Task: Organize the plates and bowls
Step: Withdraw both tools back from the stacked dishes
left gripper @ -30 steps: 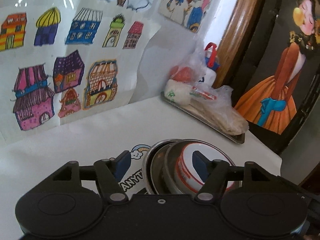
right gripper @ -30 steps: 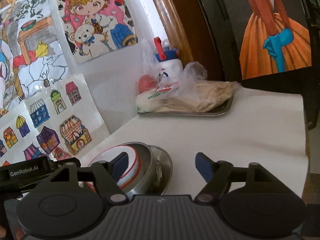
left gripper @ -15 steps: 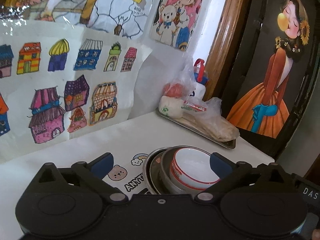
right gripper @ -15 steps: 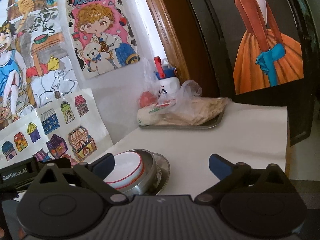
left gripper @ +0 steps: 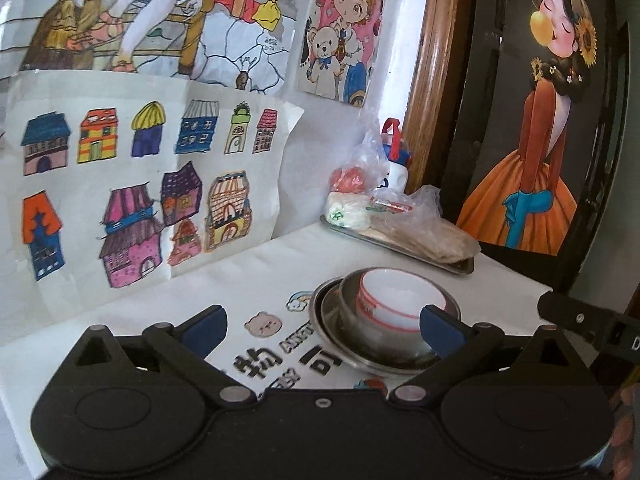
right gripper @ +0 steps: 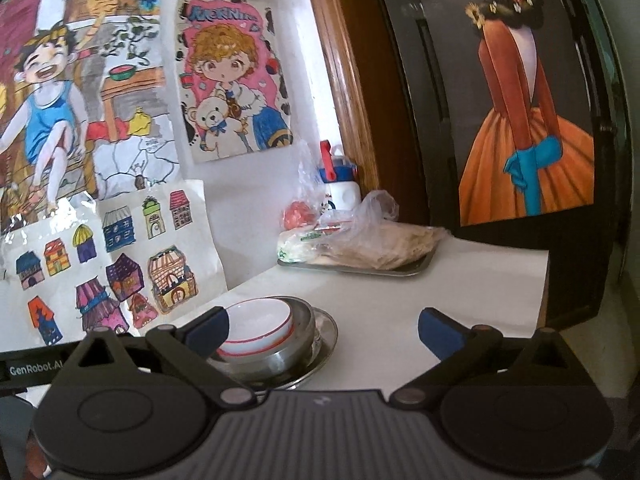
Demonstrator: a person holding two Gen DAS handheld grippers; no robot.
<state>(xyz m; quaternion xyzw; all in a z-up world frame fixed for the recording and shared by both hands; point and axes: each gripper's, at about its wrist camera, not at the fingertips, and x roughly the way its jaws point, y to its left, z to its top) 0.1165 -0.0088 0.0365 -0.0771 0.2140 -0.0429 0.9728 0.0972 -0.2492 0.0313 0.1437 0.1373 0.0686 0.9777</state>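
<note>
A white bowl with a red rim (left gripper: pixel 394 296) sits inside a steel bowl (left gripper: pixel 384 348), which sits on a steel plate (left gripper: pixel 322 320) on the white table. The stack also shows in the right wrist view: white bowl (right gripper: pixel 258 328), steel bowl (right gripper: pixel 280 354), plate (right gripper: pixel 326 334). My left gripper (left gripper: pixel 324 328) is open and empty, held above and short of the stack, which lies toward its right finger. My right gripper (right gripper: pixel 324 326) is open and empty, with the stack toward its left finger.
A steel tray (left gripper: pixel 400 244) with bagged food stands at the back right, with a white bottle (left gripper: pixel 394 164) behind it. Drawings cover the wall (left gripper: pixel 160 184). A dark panel with a painted figure (left gripper: pixel 532 140) stands right. The table's right edge (right gripper: pixel 546 292) is near.
Both grippers have opened wider and pulled back and up from the stack. The bowls stay nested on the plate.
</note>
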